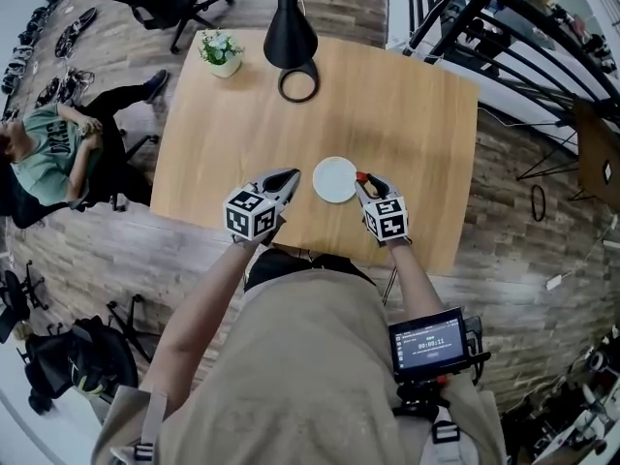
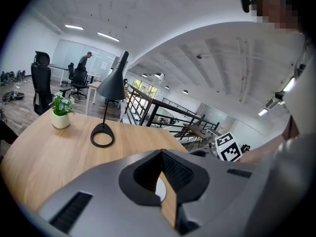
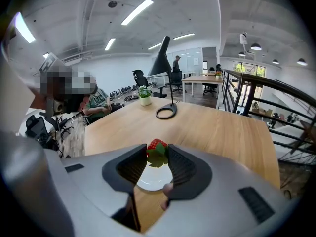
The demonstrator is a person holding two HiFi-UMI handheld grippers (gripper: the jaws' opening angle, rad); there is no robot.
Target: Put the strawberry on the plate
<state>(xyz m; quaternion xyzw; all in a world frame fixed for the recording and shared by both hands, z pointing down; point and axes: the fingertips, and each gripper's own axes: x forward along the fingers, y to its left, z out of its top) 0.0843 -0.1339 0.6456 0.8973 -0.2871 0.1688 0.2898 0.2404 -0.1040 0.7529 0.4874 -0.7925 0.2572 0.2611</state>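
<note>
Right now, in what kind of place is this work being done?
Probably an open-plan office or lab. A swivel office chair stands on the floor, another desk stands further back, and a black railing runs beside the wooden table with its desk lamp.

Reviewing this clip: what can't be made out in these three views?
Left gripper view: plate, only a sliver shows; its jaws cover the rest.
Right gripper view: strawberry, sides hidden by the jaws gripping it.
Head view: lamp, top cut off by the edge; screen, text too small.
</note>
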